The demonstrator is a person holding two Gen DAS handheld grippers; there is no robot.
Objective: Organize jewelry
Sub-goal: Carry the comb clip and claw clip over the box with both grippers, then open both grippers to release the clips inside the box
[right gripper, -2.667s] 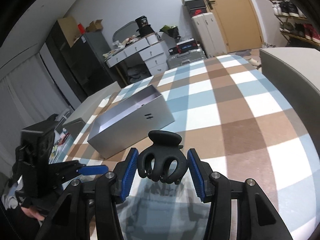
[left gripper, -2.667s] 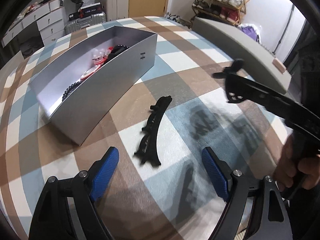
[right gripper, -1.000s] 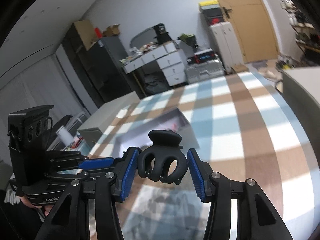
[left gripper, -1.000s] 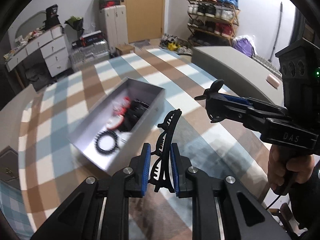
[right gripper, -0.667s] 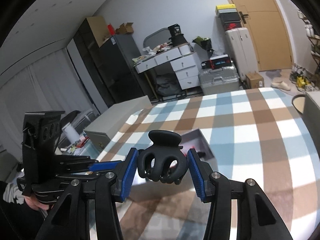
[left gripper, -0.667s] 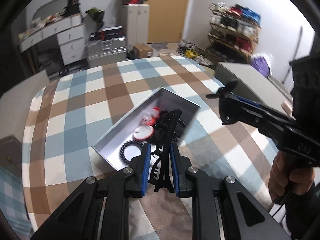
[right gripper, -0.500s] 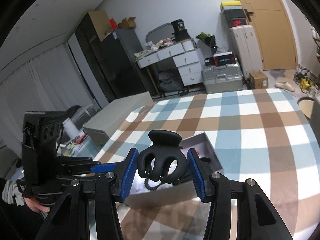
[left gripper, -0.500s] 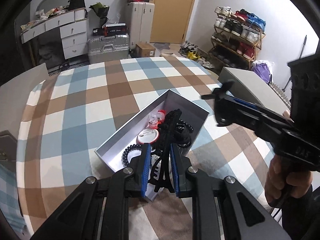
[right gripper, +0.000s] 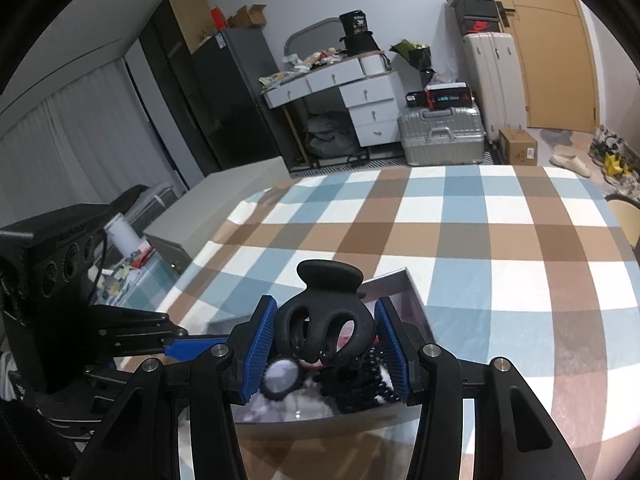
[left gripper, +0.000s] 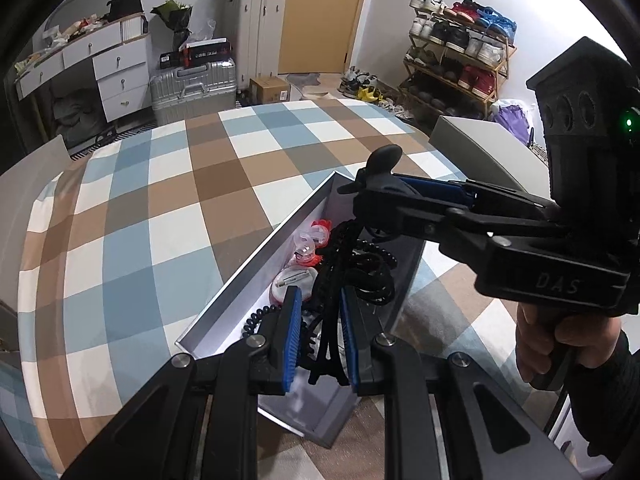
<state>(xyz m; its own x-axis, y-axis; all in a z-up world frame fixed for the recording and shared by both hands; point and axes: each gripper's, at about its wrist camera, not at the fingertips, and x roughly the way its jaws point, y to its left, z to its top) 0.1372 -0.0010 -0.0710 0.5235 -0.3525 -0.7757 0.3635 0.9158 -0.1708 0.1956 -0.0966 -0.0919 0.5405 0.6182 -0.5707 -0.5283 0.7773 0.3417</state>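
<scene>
Jaws drawn narrow, the left gripper (left gripper: 319, 326) pinched a long black hair clip (left gripper: 334, 280) between its blue pads (left gripper: 291, 334), the clip standing on edge and running forward out of the grip over the open grey box (left gripper: 256, 256). The right gripper (right gripper: 326, 354) stood at a middling width, its ribbed pads (right gripper: 260, 354) pressed against both sides of a rounded black claw clip (right gripper: 326, 320), whose top tab rose above the fingertips. Both clips hung above the box's interior and not on the checked tablecloth (left gripper: 132, 216) around it. Inside the box lay a coiled black hair tie (left gripper: 370, 272), a round white badge (left gripper: 290, 284) and small red-and-clear pieces (left gripper: 314, 238), all directly beneath and ahead of the two held clips. In the left wrist view the right gripper (left gripper: 360, 186) reached in from the right over the box's far end, a person's hand (left gripper: 560, 338) wrapped round its handle at the frame's edge.
</scene>
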